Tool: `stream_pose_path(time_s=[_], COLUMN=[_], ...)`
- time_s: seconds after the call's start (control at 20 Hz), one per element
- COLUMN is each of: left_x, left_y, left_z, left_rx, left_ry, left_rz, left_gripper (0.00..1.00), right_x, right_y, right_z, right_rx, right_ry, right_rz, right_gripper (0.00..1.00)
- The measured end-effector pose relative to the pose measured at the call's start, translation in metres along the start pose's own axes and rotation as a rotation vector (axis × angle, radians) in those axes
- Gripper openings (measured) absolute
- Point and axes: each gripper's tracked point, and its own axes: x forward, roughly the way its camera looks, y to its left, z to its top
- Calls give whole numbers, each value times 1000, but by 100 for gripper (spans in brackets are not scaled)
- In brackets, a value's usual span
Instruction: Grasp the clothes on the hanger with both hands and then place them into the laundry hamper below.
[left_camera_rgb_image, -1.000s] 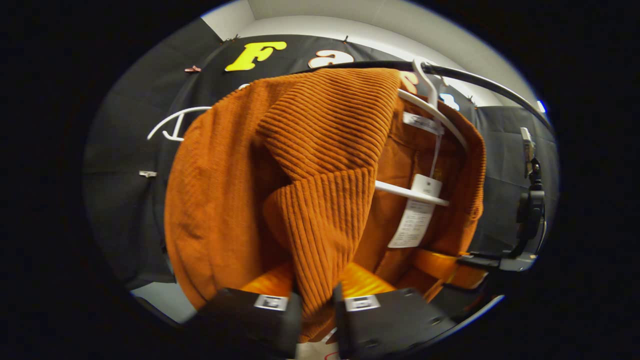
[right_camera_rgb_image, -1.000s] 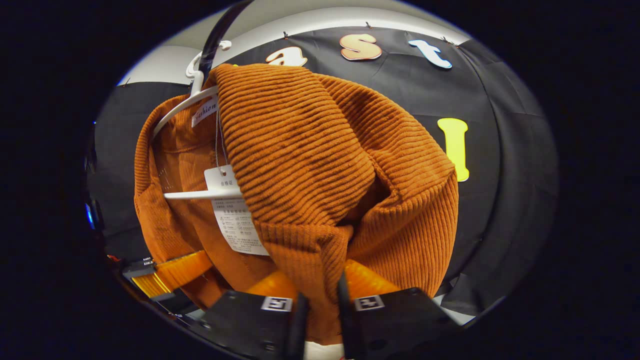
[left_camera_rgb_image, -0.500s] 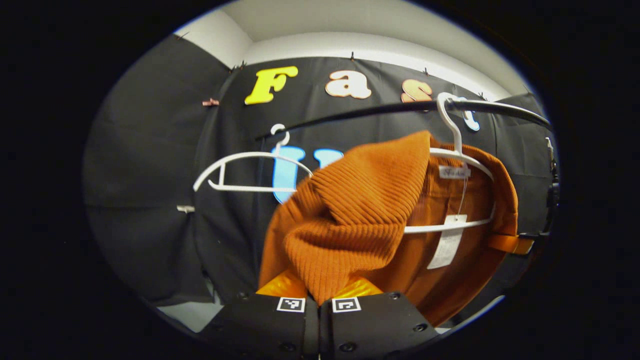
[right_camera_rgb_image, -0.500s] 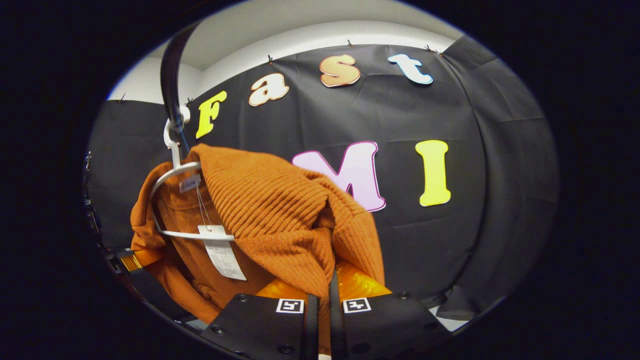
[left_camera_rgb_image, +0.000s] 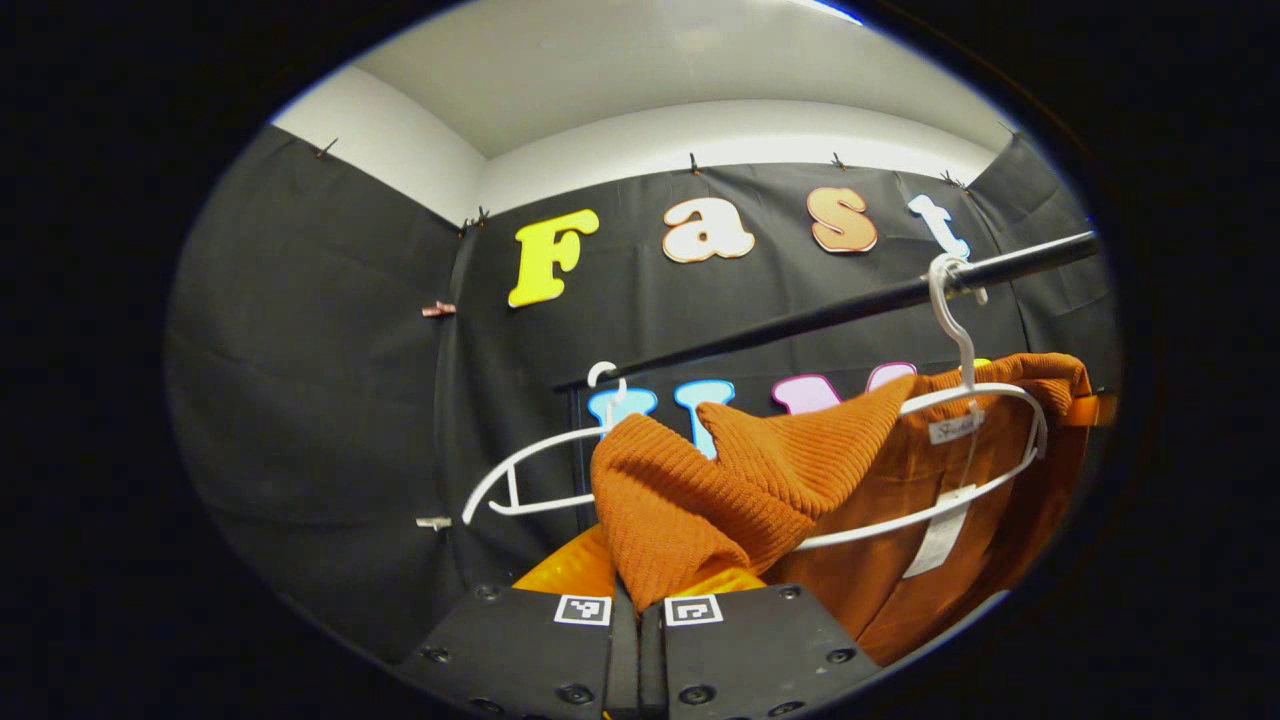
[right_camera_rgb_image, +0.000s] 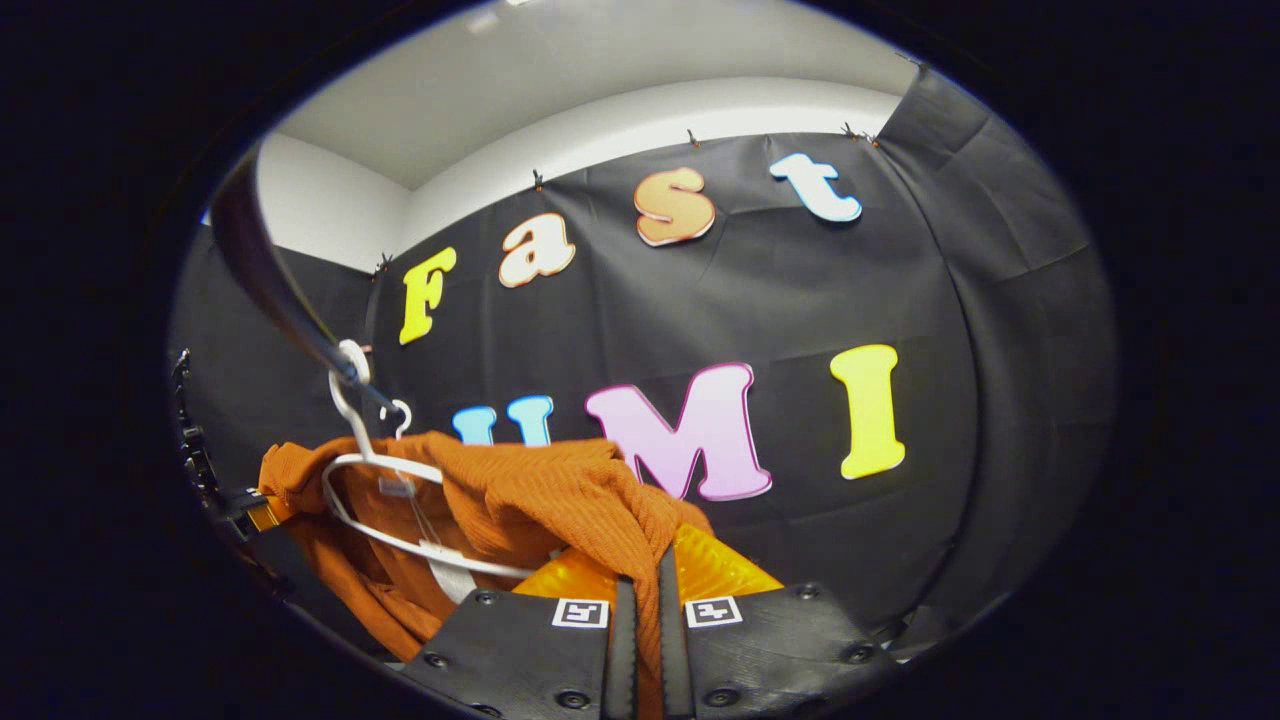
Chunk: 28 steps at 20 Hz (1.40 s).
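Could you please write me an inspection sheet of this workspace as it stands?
Surface: nothing seen.
Job's things: orange ribbed sweater partly draped on a white hanger hooked over the black rail; hamper: nothing seen.
Clutter: a bare white hanger on the same rail.
Grippers: left tongs shut on the sweater; right tongs shut on the sweater.
Cables: nothing seen.
Surroundings: black cloth wall, white wall above.

A dark rail (left_camera_rgb_image: 800, 325) crosses the booth and carries 2 white hangers. The nearer hanger (left_camera_rgb_image: 960, 440) hooks over the rail with the orange knit sweater (left_camera_rgb_image: 740, 480) draped on it; the farther hanger (left_camera_rgb_image: 530, 480) hangs bare beside it.
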Motion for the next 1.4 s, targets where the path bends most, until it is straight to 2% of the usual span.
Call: stream_pose_path(time_s=[0.05, 0.1, 0.15, 0.2, 0.3, 0.45, 0.5, 0.55, 0.7, 0.9, 1.15, 1.4], left_x=[5, 11, 17, 25, 42, 49, 48, 44, 32, 9, -25, -56], left_y=[8, 16, 23, 27, 28, 21, 15, 12, 3, -19, -45, -62], left_z=[7, 10, 12, 7, -19, -73, -89, -106, -145, -171, -180, -175], left_rx=[13, 26, 33, 31, -5, -57, -82, -106, -141, -161, -151, -152], left_ry=[-18, -30, -40, -42, 10, 130, 164, 199, 287, 364, 414, 444], left_rz=[15, 32, 41, 39, 18, -19, -38, -48, -65, -100, -160, -200], left_gripper=[7, 4, 5, 4, 4, 4, 5, 6, 6, 6, 6, 6], right_x=[6, 12, 18, 25, 36, 41, 42, 40, 29, 7, -24, -49], right_y=[-4, -7, -10, -12, -8, -17, -19, -21, -28, -41, -29, 3], right_z=[9, 14, 14, 9, -10, -42, -52, -63, -90, -127, -169, -187], right_rx=[-13, -30, -41, -35, 12, -9, -21, -29, -49, -69, -32, 0], right_ry=[-25, -39, -41, -27, 31, 105, 132, 158, 222, 306, 398, 448], right_rz=[-7, -10, -14, -13, 5, 4, 5, 3, -11, -54, -55, 5], right_gripper=[13, 18, 13, 13, 13, 13, 9, 13, 13, 13, 13, 14])
